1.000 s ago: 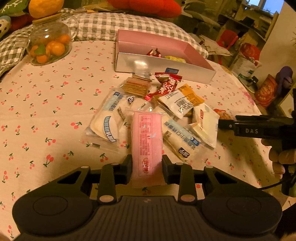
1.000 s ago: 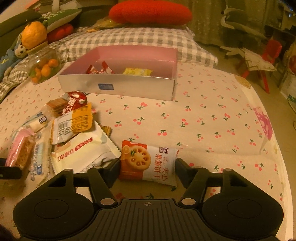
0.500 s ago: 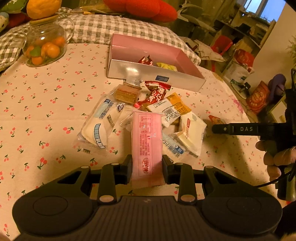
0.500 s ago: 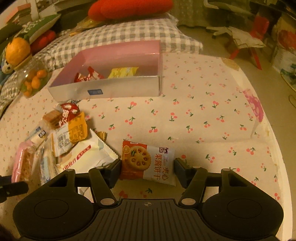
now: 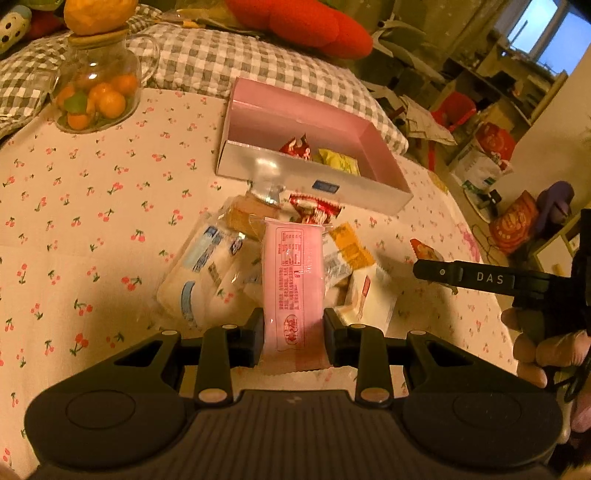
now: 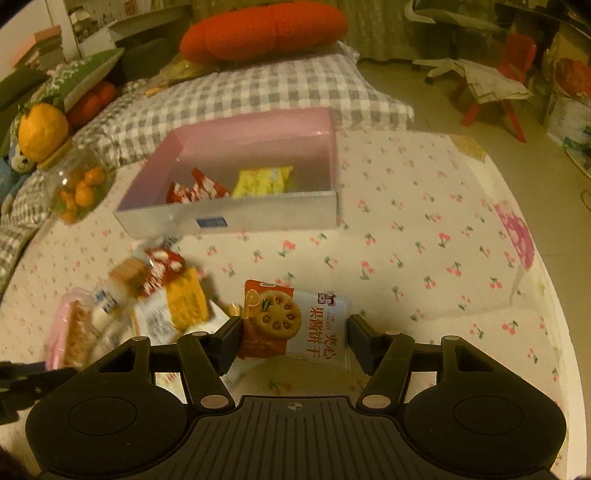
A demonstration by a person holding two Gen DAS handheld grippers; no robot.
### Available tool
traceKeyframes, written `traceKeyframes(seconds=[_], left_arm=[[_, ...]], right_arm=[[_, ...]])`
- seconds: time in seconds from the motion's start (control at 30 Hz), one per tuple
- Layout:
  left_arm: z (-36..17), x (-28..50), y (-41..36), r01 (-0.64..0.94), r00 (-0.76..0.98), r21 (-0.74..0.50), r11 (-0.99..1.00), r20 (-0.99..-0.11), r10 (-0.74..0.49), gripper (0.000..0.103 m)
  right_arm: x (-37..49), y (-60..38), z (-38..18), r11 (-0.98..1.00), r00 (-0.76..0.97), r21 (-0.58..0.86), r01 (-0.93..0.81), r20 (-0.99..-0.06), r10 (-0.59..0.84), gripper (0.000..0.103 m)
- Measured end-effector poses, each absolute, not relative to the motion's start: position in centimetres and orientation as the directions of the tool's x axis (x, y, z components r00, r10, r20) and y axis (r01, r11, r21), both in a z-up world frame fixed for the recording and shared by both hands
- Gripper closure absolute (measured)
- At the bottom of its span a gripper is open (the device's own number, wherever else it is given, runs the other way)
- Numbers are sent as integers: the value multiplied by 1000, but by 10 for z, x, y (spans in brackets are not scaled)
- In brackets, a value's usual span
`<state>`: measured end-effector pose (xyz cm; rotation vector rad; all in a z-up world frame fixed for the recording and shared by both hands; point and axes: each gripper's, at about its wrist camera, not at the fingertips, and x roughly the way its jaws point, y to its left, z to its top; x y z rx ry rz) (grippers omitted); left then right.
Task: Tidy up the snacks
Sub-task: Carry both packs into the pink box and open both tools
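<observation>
Nearest to the left wrist camera, the left gripper [image 5: 294, 326] is clamped on the lower end of a long pink snack packet [image 5: 293, 284], which stands up between the two fingers and hangs above the table. Likewise, the right gripper [image 6: 294, 341] grips a jam biscuit packet [image 6: 295, 325] by its two sides, orange half to the left, pale half with red print to the right, lifted over the cherry-print tablecloth [image 6: 424, 236].

Just beyond the pink packet lies the loose pile of snacks [image 5: 343, 258]: two white-and-blue packets [image 5: 207, 269] on the left, a white-and-orange packet [image 5: 351, 254] on the right, a wafer in clear wrap [image 5: 247, 216] and a red-and-white packet [image 5: 314, 210] behind. In the left view the right gripper's finger, marked DAS, reaches in from the right edge, with the person's right hand [image 5: 543, 350] wrapped around the handle.

Farther back sits the open pink box [image 6: 328, 206], holding a red candy packet [image 6: 194, 190] and a yellow packet [image 6: 264, 181] near its front wall. To its left stands a glass jar of small oranges [image 5: 94, 92], an orange on its lid. A grey checked cushion [image 6: 277, 88] and a red pillow [image 6: 264, 31] lie behind.
</observation>
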<state>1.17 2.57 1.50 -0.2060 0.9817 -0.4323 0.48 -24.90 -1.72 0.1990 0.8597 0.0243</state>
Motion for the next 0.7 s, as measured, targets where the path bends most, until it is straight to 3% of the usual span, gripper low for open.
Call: traceKeyframes(seconds=[0.37, 0.7], left_arm=[[34, 49, 19, 199, 535, -371, 907, -734, -417, 74], [45, 102, -9, 214, 589, -302, 929, -719, -369, 74]], right_arm=[[30, -245, 10, 959, 690, 270, 89, -711, 137, 42], [77, -257, 19, 938, 712, 325, 117, -686, 149, 41]])
